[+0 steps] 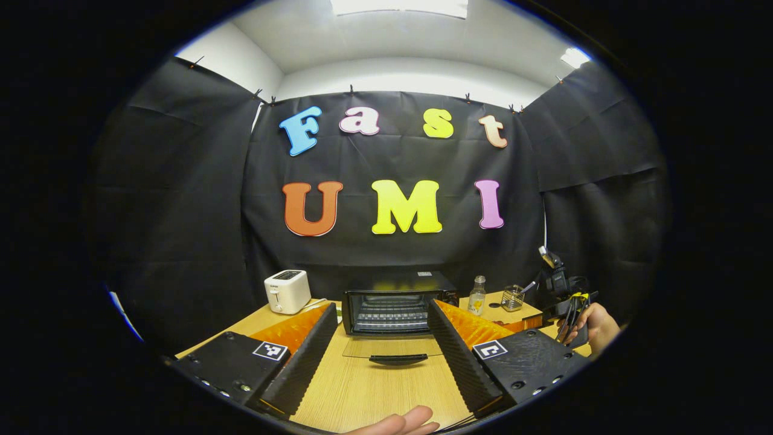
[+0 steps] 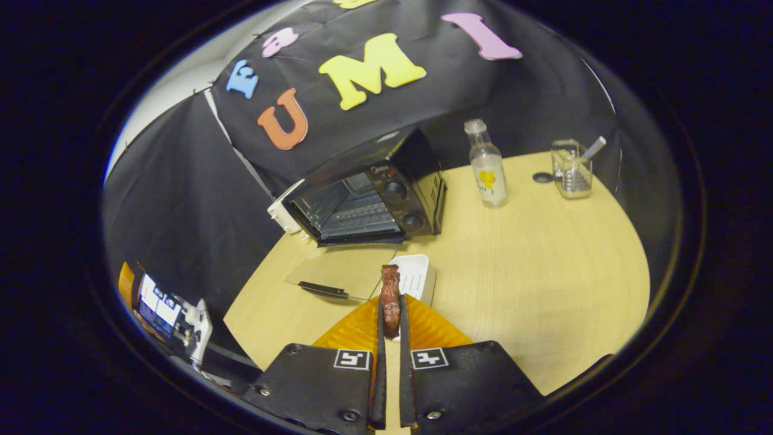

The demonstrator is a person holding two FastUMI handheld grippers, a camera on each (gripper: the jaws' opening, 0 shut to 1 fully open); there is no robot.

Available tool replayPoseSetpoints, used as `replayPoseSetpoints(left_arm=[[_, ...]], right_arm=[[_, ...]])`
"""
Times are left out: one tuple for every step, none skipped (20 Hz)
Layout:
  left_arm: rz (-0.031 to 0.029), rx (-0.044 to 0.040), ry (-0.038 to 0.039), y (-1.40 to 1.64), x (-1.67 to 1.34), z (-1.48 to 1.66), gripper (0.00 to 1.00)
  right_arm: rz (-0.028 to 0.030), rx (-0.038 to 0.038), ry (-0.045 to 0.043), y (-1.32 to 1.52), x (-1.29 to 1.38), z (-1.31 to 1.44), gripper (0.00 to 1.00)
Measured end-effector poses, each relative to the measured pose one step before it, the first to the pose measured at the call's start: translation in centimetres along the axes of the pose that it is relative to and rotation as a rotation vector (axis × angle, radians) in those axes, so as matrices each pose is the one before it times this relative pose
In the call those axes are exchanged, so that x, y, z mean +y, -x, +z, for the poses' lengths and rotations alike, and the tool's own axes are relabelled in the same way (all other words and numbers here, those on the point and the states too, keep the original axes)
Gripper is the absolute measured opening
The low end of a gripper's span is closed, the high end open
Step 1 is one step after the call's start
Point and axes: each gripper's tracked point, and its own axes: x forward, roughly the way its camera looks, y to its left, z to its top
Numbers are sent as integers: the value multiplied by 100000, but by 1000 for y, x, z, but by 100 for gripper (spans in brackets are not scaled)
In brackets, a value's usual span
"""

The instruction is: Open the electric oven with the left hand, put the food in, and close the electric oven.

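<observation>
Right tongs point(image 2: 391, 314) grip food point(image 2: 390, 295); left tongs point(image 1: 380, 329) wide above wooden table point(image 1: 362, 386).

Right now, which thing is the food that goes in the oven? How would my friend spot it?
Find the black oven with its glass door folded down on the wooden table. In front of it lies a small white tray. The food is the lumpy reddish-brown piece pinched upright in the right gripper, the one brown thing there.
</observation>
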Motion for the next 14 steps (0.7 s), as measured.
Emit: replayPoseSetpoints(left_arm=[[-713,-397,510,423,50,117,95],[-317,-488,573,505,203,36,95],[-18,-285,428,338,379,-56,95],[319,-131,492,334,470,-7,95],[151,-41,289,324,354,-70,95],[-585,124,-352,99,284,-145,95],[-318,-302,-641,206,254,23,95],[488,-324,-302,165,555,-34,95],[297,-78,-116,146,469,-29,95],[140,-210,243,114,360,-142,95],[175,59,347,87,480,-124,95],[608,198,427,-63,609,-252,95],[976,52,445,71,709,-164,95],[683,33,246,-113,621,-330,95]], right_arm=[[-1528,-2525,3609,817,923,560,12],[-1381,-2227,3633,793,914,433,12],[-1588,-2079,3711,723,833,543,12],[-1429,-2150,3726,635,903,493,12],[-1398,-2084,3099,469,924,600,12],[-1193,-1593,2882,417,1030,378,12],[-918,-1341,2573,278,991,479,12],[-605,-1412,2549,174,1008,467,12],[-711,-1193,2241,-49,977,549,12],[-712,-1364,2489,-14,968,370,12],[-986,-1583,2204,-268,800,606,11],[-960,-1298,1671,-426,913,413,12],[-439,-992,1422,-567,961,394,12],[-100,-783,1264,-560,1045,279,12]])
